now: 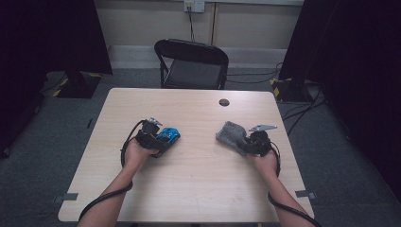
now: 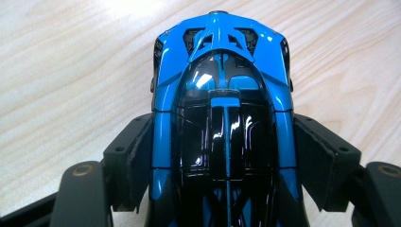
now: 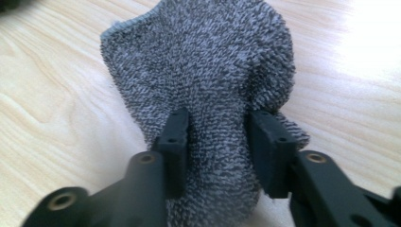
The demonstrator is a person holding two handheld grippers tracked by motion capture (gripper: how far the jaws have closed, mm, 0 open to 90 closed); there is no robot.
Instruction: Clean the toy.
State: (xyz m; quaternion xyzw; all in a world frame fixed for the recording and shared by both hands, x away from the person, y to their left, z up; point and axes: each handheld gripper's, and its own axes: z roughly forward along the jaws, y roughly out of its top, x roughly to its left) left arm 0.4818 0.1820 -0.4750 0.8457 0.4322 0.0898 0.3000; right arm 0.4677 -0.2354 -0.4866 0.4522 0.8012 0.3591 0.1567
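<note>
A glossy blue and black toy car (image 2: 222, 71) stands on the pale wooden table (image 1: 198, 179), left of centre, where the high view also shows the car (image 1: 170, 134). My left gripper (image 2: 224, 156) is shut on it, one pad pressed against each side of its body. From above, the left gripper (image 1: 161, 138) points right. A fluffy grey cloth (image 3: 203, 61) lies bunched on the table right of centre. My right gripper (image 3: 217, 142) has a raised fold of it between its jaws, and the fold touches both pads. In the high view the cloth (image 1: 229, 131) sits just ahead of the right gripper (image 1: 242, 142).
A black folding chair (image 1: 191, 64) stands behind the table's far edge. A small dark round cap (image 1: 224, 102) sits in the tabletop near the back. Cables trail from both grippers along the forearms. Dark curtains and stands flank the table.
</note>
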